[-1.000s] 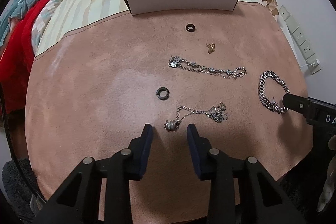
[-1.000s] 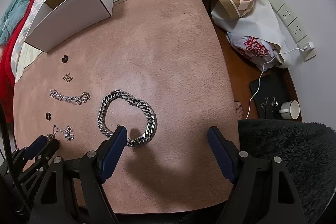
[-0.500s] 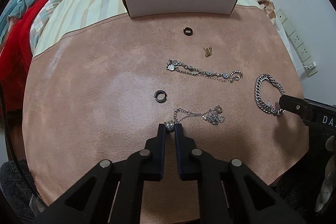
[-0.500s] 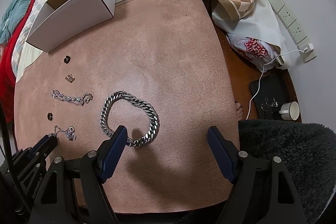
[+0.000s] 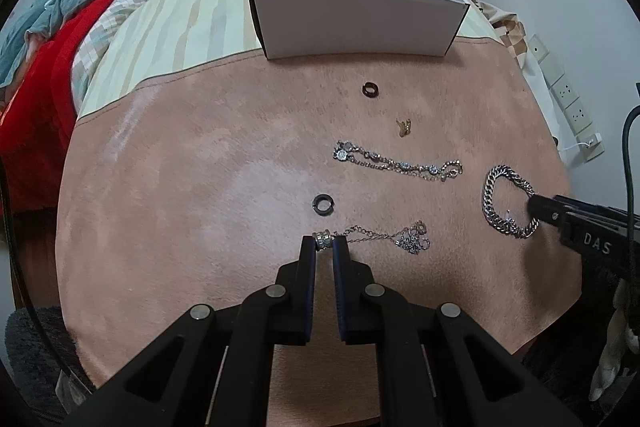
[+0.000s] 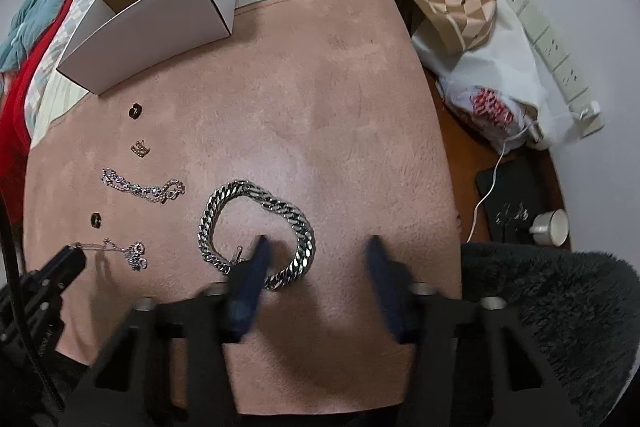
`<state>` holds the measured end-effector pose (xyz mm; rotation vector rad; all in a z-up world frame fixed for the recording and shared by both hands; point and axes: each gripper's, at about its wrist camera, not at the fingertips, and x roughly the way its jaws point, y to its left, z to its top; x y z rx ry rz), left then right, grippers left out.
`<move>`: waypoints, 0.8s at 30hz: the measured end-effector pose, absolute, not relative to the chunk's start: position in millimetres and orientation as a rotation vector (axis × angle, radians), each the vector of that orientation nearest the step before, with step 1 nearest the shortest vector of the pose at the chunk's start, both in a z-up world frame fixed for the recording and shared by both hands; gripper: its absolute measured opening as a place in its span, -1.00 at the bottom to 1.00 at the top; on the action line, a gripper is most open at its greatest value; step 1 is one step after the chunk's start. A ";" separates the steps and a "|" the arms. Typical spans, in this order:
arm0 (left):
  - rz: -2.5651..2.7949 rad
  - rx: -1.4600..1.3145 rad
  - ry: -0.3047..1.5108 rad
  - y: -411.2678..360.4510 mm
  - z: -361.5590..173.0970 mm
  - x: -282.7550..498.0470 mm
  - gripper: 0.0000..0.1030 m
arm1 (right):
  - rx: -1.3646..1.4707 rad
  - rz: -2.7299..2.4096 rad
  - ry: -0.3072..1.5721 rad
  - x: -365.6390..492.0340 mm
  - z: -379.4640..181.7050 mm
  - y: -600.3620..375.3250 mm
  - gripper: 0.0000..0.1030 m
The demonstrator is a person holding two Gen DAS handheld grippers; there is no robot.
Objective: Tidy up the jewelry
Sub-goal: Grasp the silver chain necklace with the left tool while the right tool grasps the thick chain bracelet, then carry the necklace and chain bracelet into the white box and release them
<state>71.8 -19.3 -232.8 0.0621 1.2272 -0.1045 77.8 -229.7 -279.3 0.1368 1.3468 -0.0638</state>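
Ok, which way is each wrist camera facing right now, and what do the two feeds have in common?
Left wrist: sits behind the left gripper, low over the pink mat, facing the white box; its fingers pinch the thin chain's silver bead.
Right wrist: sits behind the right gripper, facing across the mat toward the wall; open, one finger inside the chunky bracelet.
Shared: box, mat, both bracelets, both dark rings, and each gripper's tip shows in the other's view.

Box [image 5: 356, 23] at mat's [image 5: 200, 187] far edge; rings, bracelets, necklace [image 5: 384, 237] in column before it.
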 end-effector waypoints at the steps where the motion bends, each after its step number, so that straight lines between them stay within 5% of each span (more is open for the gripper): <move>1: -0.105 0.062 1.224 -19.4 -231.4 72.1 -0.88 | 0.142 -0.060 1.343 77.5 -278.9 -229.7 -0.67; 2: -0.106 0.062 1.219 -19.1 -229.7 71.9 -0.88 | 0.154 -0.048 1.344 77.8 -279.2 -228.8 -0.84; 7: -0.113 0.061 1.194 -19.5 -216.7 72.3 -0.88 | 0.197 -0.016 1.326 74.8 -274.0 -226.9 -0.95; 24: -0.167 -0.029 1.067 -2.6 -125.1 106.7 -0.88 | 0.287 0.179 1.140 103.3 -163.2 -207.3 -1.00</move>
